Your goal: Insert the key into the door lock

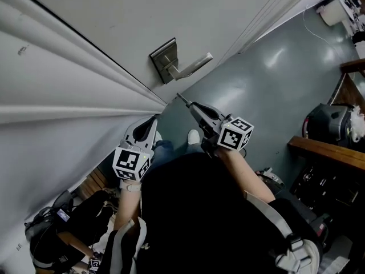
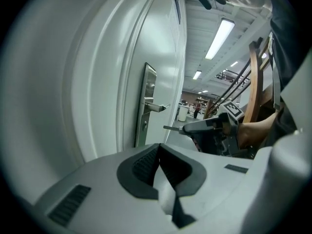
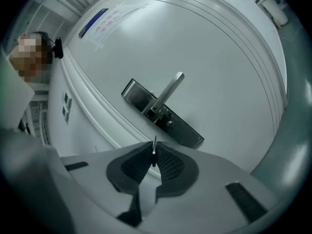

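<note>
Grey-green glossy floor [image 1: 274, 79] runs along a white door [image 1: 85, 44] with long moulded ridges. A wooden shelf [image 1: 328, 151] with a black bag [image 1: 325, 124] above it stands at 3 o'clock in the head view. Dark bags [image 1: 54, 230] lie at 8 o'clock. Nothing stands between the tools and the door.

A brushed-metal lock plate [image 3: 161, 113], long and rectangular, is fixed to the door, and a slim lever handle [image 3: 169, 90] juts from it. Just below the lever's root sits a small round lock cylinder [image 3: 169, 124]. A paper notice with a blue stripe [image 3: 105, 18] is stuck on the door at 11 o'clock in the right gripper view.

The right gripper [image 3: 153, 161] has its ribbed black pads [image 3: 168, 165] pressed on the key [image 3: 154, 149], a thin metal blade seen edge-on and pointing at the door. The cylinder lies at about 1 o'clock from the key tip, near it but apart. In the head view the key tip is at 5 o'clock from the plate, with a clear gap.

The left gripper [image 2: 160, 172] has its jaws closed together with nothing in them. It is held low beside the door, at 7 o'clock from the plate in the head view. Its own view shows the plate side-on and the key-bearing gripper at 3 o'clock, under long ceiling lights [image 2: 219, 33].
</note>
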`<state>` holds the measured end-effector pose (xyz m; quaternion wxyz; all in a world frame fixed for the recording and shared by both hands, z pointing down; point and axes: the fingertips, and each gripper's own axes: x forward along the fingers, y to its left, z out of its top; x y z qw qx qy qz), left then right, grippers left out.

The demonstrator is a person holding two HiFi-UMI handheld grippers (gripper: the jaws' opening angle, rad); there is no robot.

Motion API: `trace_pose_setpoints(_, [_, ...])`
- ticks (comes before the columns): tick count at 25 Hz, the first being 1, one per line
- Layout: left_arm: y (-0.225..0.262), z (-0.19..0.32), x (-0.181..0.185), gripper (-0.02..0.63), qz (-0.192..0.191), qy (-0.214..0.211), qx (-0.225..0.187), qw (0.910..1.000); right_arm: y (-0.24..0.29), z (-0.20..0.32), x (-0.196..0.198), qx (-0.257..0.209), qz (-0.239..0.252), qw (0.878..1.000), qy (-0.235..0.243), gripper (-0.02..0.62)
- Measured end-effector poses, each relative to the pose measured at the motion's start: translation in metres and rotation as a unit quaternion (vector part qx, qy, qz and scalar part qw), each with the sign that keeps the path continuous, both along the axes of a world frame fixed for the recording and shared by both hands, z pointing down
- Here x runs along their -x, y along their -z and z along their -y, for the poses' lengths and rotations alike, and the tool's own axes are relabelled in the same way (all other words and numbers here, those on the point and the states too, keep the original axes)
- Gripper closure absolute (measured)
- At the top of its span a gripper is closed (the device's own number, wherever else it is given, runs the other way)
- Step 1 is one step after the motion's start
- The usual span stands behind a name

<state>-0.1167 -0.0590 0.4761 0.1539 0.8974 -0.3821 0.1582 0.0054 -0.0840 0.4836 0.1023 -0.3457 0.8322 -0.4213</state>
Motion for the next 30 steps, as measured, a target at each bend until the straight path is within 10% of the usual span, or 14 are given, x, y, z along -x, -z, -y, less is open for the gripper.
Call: trace_pose_setpoints(30, [-0.01, 0.006, 0.009, 0.597, 0.034, -0.06, 0.037, 0.997, -0.038, 0.065, 0.01, 0.146, 0.241, 0.955, -0.091, 0.561])
